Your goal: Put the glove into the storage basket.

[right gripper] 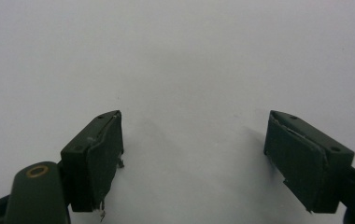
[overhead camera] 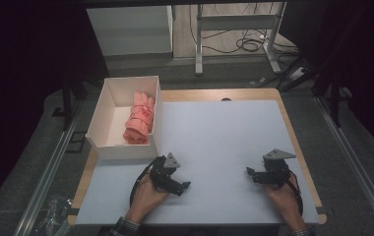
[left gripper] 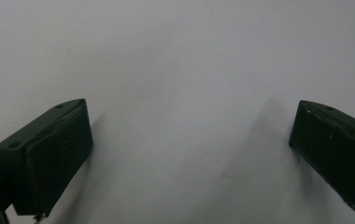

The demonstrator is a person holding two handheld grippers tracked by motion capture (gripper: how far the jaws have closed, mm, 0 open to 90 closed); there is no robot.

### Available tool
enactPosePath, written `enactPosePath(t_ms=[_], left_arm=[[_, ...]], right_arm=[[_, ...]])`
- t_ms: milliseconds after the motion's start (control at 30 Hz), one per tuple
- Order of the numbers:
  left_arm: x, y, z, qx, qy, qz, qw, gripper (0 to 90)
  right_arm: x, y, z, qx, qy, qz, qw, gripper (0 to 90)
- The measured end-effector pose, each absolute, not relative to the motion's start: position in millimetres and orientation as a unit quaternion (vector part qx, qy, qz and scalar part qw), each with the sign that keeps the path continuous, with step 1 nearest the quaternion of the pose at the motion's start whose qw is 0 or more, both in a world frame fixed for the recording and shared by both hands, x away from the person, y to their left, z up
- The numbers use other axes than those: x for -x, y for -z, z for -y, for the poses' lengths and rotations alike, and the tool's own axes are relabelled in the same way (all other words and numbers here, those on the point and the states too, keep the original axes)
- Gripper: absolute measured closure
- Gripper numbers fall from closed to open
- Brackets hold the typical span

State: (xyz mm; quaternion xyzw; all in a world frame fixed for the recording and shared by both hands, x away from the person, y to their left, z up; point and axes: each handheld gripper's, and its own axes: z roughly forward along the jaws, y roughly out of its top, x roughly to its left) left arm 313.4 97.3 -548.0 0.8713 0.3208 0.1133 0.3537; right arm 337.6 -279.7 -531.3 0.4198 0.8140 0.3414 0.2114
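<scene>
Resting low on the white mat (overhead camera: pixel 224 132), both the left gripper (overhead camera: pixel 182 189) and the right gripper (overhead camera: pixel 250 172) are being held wide-jawed and empty, while the rolled pink towel (overhead camera: pixel 140 119) is lying stowed in the white box (overhead camera: pixel 101 118).

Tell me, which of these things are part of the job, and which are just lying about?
Part of the job:
- pink rolled cloth, lying in the box
- white box at the table's left edge
- left claw and right claw, both open and empty over the white table top

Just lying about:
- cables on the floor beyond the table
- metal stand
</scene>
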Motion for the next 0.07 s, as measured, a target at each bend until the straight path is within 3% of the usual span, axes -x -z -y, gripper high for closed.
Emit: enactPosePath(t_ms=[67], left_arm=[[-313.2,547.9,-97.2,-0.872,-0.114,-0.321,0.352,0.0]], right_arm=[[-337.6,531.3,279.6,-0.42,-0.341,-0.814,0.211,20.0]])
